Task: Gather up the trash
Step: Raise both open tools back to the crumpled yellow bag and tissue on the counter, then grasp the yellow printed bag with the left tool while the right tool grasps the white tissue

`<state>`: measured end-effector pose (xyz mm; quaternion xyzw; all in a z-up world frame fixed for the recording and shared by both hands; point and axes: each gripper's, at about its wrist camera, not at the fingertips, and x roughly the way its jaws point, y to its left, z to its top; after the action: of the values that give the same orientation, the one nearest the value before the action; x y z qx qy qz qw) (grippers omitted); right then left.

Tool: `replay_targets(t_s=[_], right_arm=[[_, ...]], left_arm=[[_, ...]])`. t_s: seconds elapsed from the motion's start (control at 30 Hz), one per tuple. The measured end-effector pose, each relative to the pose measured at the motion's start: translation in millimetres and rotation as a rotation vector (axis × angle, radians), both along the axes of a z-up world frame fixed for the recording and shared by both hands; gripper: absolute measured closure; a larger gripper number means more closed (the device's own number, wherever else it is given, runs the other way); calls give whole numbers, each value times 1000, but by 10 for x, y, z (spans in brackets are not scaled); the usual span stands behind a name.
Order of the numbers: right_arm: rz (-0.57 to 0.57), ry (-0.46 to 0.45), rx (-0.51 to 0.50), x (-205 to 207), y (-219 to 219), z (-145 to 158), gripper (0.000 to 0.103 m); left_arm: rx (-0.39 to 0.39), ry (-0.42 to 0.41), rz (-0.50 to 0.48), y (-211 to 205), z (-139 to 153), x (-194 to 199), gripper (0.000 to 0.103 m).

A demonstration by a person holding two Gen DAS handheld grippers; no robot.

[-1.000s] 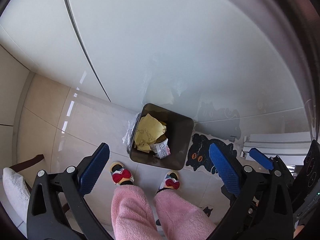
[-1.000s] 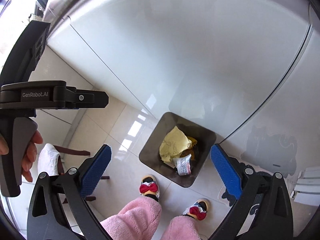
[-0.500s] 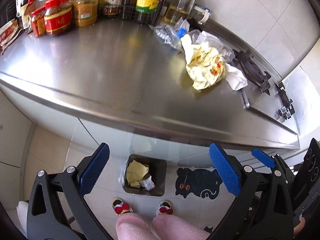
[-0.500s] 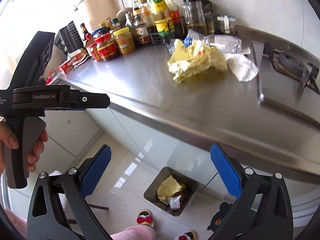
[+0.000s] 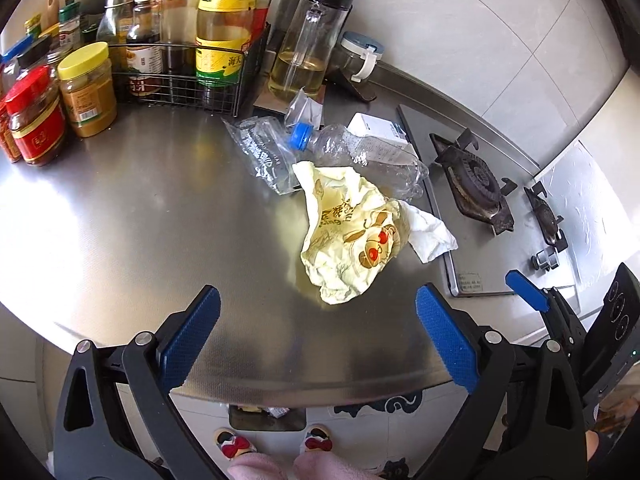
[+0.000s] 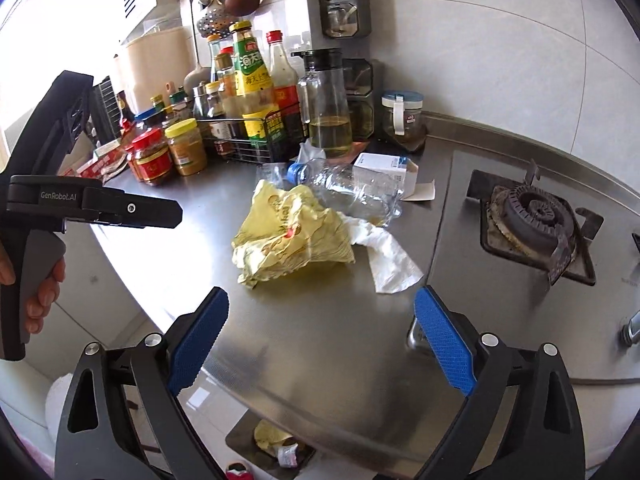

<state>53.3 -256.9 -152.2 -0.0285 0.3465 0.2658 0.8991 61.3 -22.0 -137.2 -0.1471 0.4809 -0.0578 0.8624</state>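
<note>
A crumpled yellow wrapper (image 5: 348, 232) (image 6: 292, 240) lies on the steel counter (image 5: 140, 220). A white tissue (image 5: 432, 232) (image 6: 388, 260) sits against its right side. Behind them lie a crushed clear bottle with a blue cap (image 5: 360, 152) (image 6: 352, 188), a clear plastic bag (image 5: 260, 152) and a small white carton (image 5: 376, 128) (image 6: 384, 164). My left gripper (image 5: 317, 312) hangs open over the counter's near edge, just short of the wrapper. My right gripper (image 6: 322, 300) is wide, its jaws closing with nothing between them. The dark bin (image 6: 272, 444) stands on the floor below.
Jars (image 5: 84, 88) and sauce bottles in a wire rack (image 5: 180, 80) crowd the back left, with an oil jug (image 5: 308, 40) beside them. A gas hob with burners (image 5: 476, 180) (image 6: 532, 216) fills the right. The person's slippered feet (image 5: 236, 446) stand below the counter edge.
Both grippers have risen from the bin at floor level to above the counter. The views now look down on the trash pile instead of the cabinet front.
</note>
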Motion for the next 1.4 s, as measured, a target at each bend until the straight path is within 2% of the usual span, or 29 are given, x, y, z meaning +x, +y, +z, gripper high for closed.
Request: replay_targets(t_s=[0.2,0.27,0.5,0.6,0.67,0.7,0.73,0.77,0.8,1.0,1.2,1.4], right_arm=[[0,37,-7,444,-28,-122,26],[3,51,-26,556,1,-183,39],[6,70,-59,744,33,-333,49],[14,91,-59,799,37,-386,62],[19,111,-60,823,43,-432,76],[22,120,-61,827,49,-452,81],[24,124,-63,825,52,-461,90],[25,124,-63,814,51,-463,94],[24,126,-62,806,49,-462,95],[10,127,-59,716,7,-399,99],[-5,96,-44,545,-97,-228,99],[-11,75,-13,275,-191,-45,99]], left_arm=[[-16,54,-43,-97,-217,400,20],[-26,76,-47,-105,-310,500,23],[-40,121,-40,-70,-550,714,28],[-58,133,-57,-60,-612,763,41],[-53,141,-73,-89,-636,794,62],[-54,138,-80,-102,-635,800,67],[-50,134,-82,-114,-622,805,75],[-40,130,-80,-120,-606,808,87],[-31,130,-82,-132,-595,810,93],[18,102,-86,-197,-519,780,103],[56,32,-85,-228,-235,613,103],[97,-35,-75,-198,93,253,103]])
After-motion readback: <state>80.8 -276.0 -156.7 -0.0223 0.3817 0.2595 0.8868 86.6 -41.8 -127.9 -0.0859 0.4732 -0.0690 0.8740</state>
